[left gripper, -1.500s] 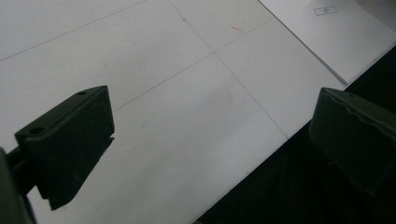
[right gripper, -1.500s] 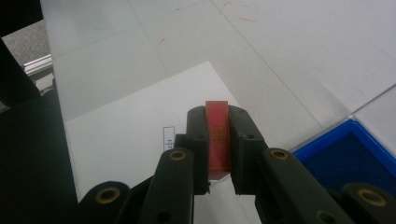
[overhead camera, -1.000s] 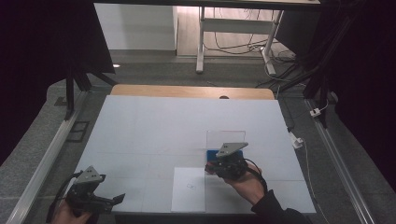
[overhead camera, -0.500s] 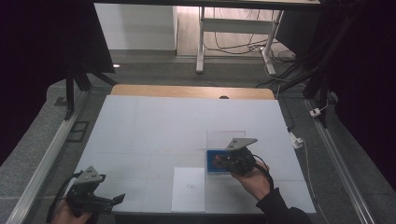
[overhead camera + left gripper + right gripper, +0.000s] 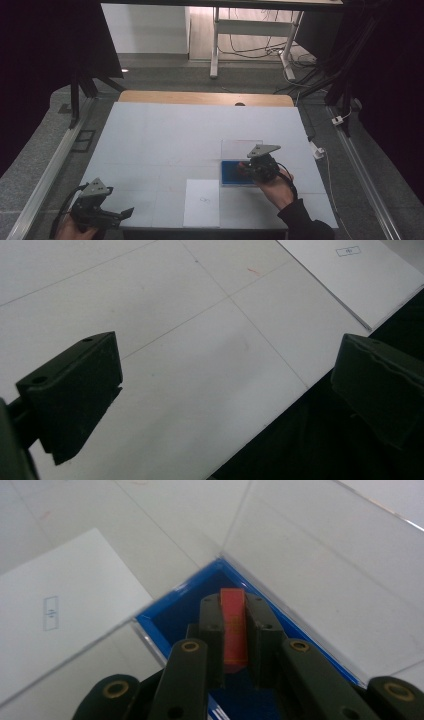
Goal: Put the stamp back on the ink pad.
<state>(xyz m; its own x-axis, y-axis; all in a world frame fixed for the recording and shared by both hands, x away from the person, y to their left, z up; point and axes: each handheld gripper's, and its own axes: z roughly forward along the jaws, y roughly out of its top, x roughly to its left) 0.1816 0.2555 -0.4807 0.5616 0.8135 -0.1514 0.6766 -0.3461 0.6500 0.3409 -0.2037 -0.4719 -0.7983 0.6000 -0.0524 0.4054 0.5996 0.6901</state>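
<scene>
- Placement looks like the step in hand: the right tongs [image 5: 234, 630] are clamped on a small red block [image 5: 233, 625], held low inside a clear-walled box with a blue floor [image 5: 175, 612].
- That box [image 5: 235, 172] sits toward the counter's [image 5: 165, 135] near right corner, just beside a white sheet [image 5: 202, 202] at the near edge.
- Left tongs [image 5: 102, 216] hang at the near left corner, jaws wide apart and empty.
- Next move, by judgement: lower the block to the blue floor, part the jaws, then lift straight up clear of the transparent walls.
</scene>
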